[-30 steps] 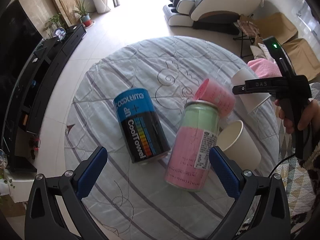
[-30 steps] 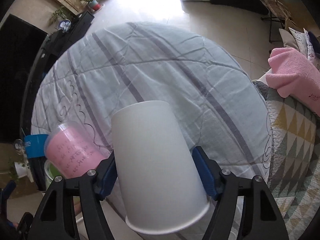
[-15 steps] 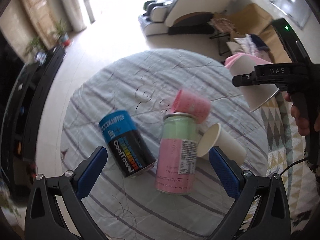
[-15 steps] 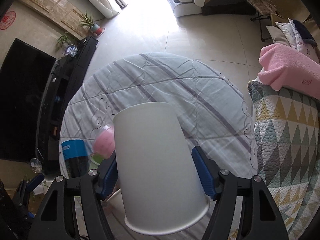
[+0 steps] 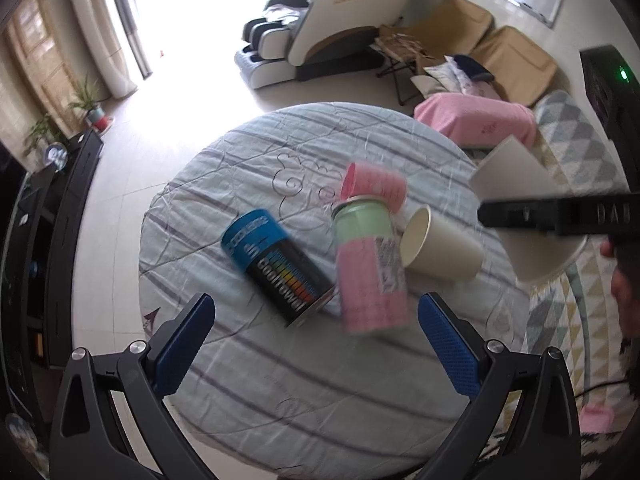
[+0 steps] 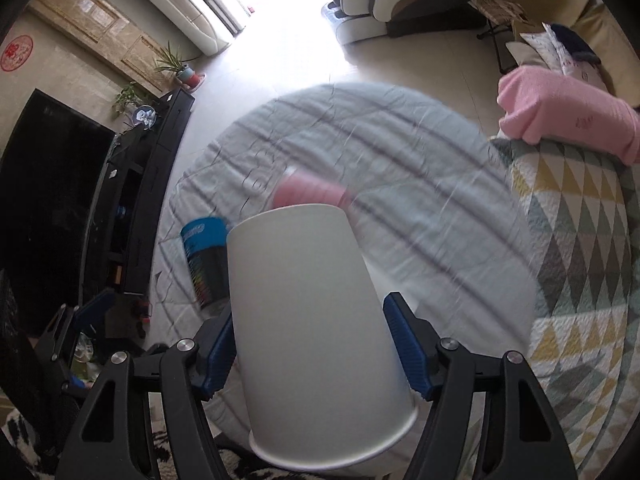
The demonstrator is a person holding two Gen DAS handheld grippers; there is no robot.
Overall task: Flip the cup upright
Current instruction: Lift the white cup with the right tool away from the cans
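right gripper (image 6: pixel 310 360) | fingers clamped on white cup (image 6: pixel 316 328), held in air above counter (image 6: pixel 400 184), base forward, mouth toward camera | left gripper (image 5: pixel 316 344) spread, empty | judged: rotate wrist, mouth up, lower onto bare cloth clear of cans (image 5: pixel 370 264)

Blue-black can (image 5: pixel 278 266) lying beside pink-green can (image 5: pixel 370 266), pink tumbler (image 5: pixel 374 184) behind, on striped round tablecloth (image 5: pixel 320 380)

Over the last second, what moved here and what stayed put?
The right gripper has lifted the white cup higher above the round table, still clamped on it, rim toward the camera. The left gripper rose too, still open. The cans and the other paper cup lie unmoved.
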